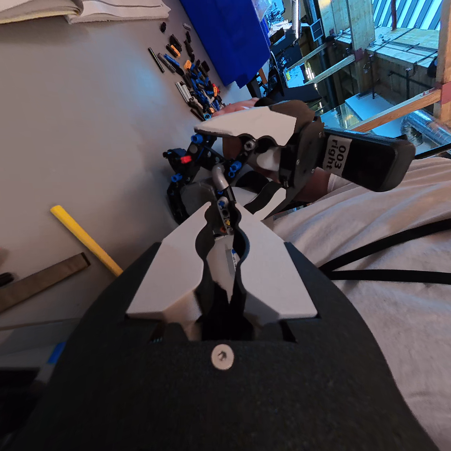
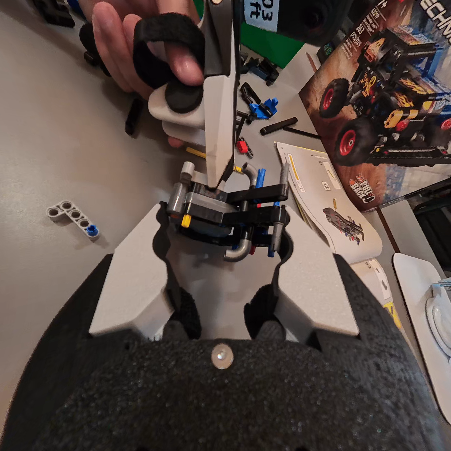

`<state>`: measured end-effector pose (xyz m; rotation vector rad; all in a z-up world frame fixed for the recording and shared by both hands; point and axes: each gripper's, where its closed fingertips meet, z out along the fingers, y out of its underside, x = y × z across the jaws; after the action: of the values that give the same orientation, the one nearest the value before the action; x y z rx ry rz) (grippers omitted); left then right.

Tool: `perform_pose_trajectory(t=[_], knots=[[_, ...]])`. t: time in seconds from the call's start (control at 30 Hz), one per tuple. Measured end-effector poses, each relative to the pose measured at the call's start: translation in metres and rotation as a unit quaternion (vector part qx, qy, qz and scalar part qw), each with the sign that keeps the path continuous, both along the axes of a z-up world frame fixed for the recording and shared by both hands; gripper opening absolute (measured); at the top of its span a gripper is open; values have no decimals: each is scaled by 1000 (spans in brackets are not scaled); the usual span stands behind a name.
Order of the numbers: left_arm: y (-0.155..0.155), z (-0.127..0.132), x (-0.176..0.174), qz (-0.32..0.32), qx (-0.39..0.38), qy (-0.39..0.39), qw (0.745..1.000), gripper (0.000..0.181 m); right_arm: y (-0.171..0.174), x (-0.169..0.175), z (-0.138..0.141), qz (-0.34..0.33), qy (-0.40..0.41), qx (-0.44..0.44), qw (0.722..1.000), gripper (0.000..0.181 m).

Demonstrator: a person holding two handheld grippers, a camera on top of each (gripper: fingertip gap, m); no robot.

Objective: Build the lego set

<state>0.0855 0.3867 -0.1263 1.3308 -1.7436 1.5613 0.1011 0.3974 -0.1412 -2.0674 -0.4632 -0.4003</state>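
At mid-frame, the right gripper [image 2: 223, 220] clamps the black-and-grey lego chassis assembly [image 2: 219, 212] steady, so the left gripper [image 1: 222, 217], pinched shut on that assembly's grey studded beam [image 1: 224, 213], should press straight, without twisting.

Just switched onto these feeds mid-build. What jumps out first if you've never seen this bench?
Dead centre, the half-built black and grey model sits between the tips of the right claw, while the left claw comes down onto its top from above. At the right edge, the set's box with a monster truck picture stands behind the open instruction booklet. A lone grey L-shaped beam with a blue pin lies on the table to the left.
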Motion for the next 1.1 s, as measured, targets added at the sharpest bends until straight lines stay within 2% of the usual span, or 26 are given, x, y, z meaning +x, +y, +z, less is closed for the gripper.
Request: perform_pose_trajectory(t=[0.27, 1.1], knots=[[2, -1, -5, -22, -10, 2, 1000, 7, -1, -5, -3, -4, 21, -32, 999, 89], [4, -1, -9, -35, -16, 11, 999, 7, -2, -8, -2, 3, 10, -27, 1000, 89]])
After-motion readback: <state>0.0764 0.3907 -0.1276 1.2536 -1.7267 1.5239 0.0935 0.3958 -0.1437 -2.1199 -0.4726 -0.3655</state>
